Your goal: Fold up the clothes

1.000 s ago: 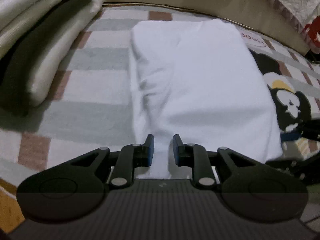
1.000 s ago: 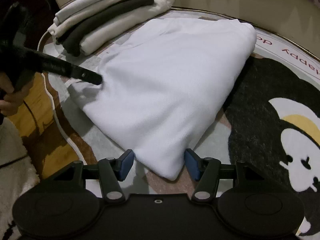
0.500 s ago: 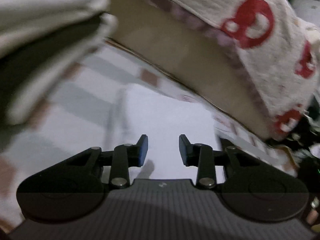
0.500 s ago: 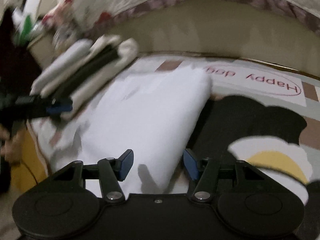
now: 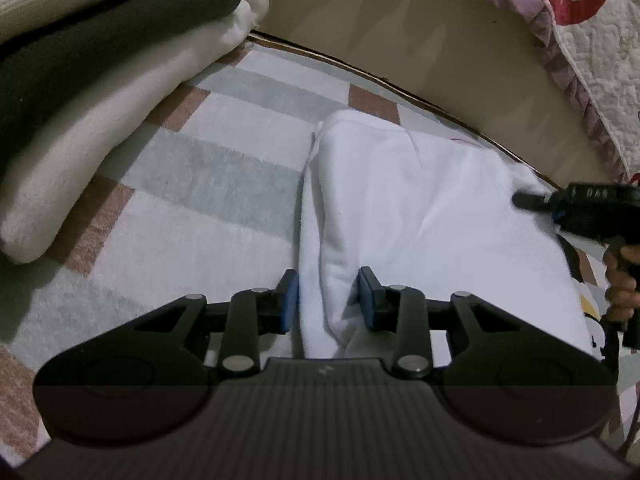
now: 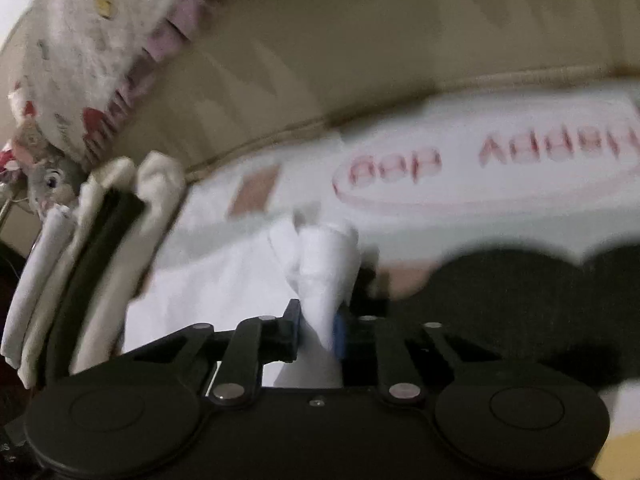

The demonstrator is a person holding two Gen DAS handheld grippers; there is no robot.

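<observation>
A folded white garment lies on a patterned rug. My left gripper is at its near left edge. A thick fold of the cloth stands between the blue pads, which are apart and leave a thin gap on the left side. My right gripper is at the garment's far right corner, its jaws closing with bunched white fabric pinched between the pads. In the left wrist view the right gripper shows at the right edge, held by a hand.
A stack of folded cream and dark clothes sits to the left on the rug, also visible in the right wrist view as the stack. A beige bed base with a hanging quilt borders the rug's far side.
My right gripper swung from the garment's near corner to its far right corner and closed on the fabric. My left gripper's jaws widened and shifted along the garment's left edge.
</observation>
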